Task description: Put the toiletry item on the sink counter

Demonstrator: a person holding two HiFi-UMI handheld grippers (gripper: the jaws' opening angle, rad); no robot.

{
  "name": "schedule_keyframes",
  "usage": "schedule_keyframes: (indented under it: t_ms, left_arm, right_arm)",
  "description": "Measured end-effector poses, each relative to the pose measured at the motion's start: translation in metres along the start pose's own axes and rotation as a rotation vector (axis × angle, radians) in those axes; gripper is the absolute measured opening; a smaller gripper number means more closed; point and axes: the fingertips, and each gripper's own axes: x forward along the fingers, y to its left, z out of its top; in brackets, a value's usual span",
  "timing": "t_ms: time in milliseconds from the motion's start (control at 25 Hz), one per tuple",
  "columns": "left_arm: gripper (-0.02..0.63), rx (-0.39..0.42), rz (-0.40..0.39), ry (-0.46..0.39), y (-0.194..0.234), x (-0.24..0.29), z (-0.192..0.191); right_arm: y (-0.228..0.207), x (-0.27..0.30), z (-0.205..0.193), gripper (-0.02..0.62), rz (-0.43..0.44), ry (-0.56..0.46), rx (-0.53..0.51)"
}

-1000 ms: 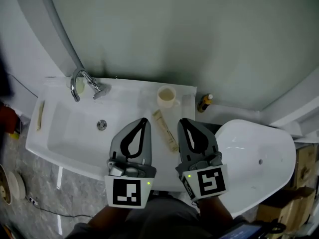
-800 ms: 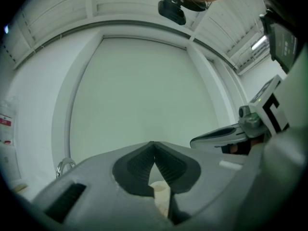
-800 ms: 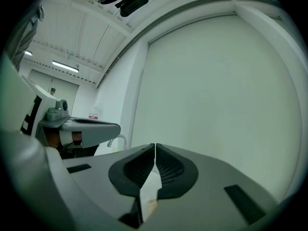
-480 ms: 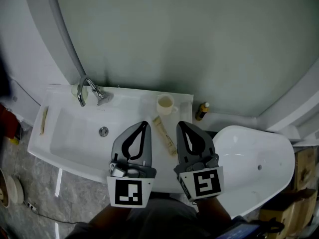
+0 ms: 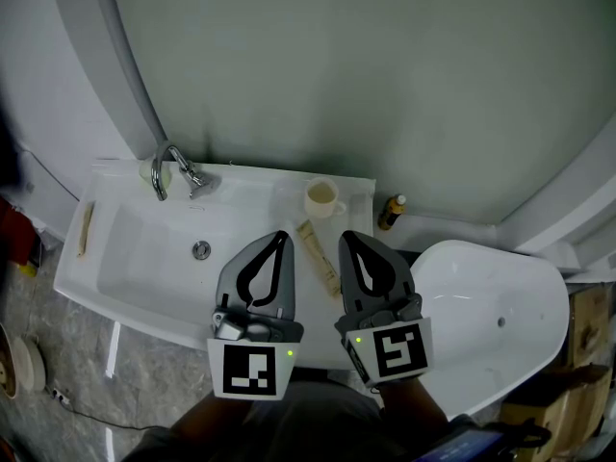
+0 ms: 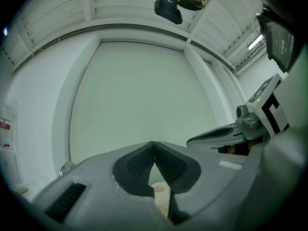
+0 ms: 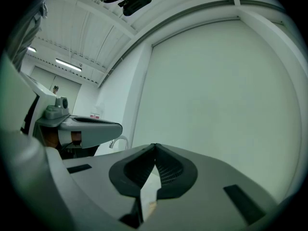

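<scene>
Left gripper [image 5: 279,235] and right gripper [image 5: 347,236], jaws together and empty, flank the toiletry tube [image 5: 319,256] lying flat on the sink counter [image 5: 358,192]. Any withdrawal should avoid nudging it or the cup [image 5: 320,198].

Faucet [image 5: 176,169] back left; cream mug [image 5: 321,199] right of it; dark bottle [image 5: 390,214] beside white tub [image 5: 500,296].
</scene>
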Motion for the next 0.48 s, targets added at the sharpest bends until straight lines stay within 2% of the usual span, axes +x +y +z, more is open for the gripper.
schedule_keyframes:
  t_ms: [480]
  left_arm:
    - [0.011, 0.004, 0.002, 0.006, -0.0016, -0.0023, -0.0033]
  right_arm:
    - [0.0023, -0.0015, -0.0022, 0.014, 0.009, 0.005, 0.002]
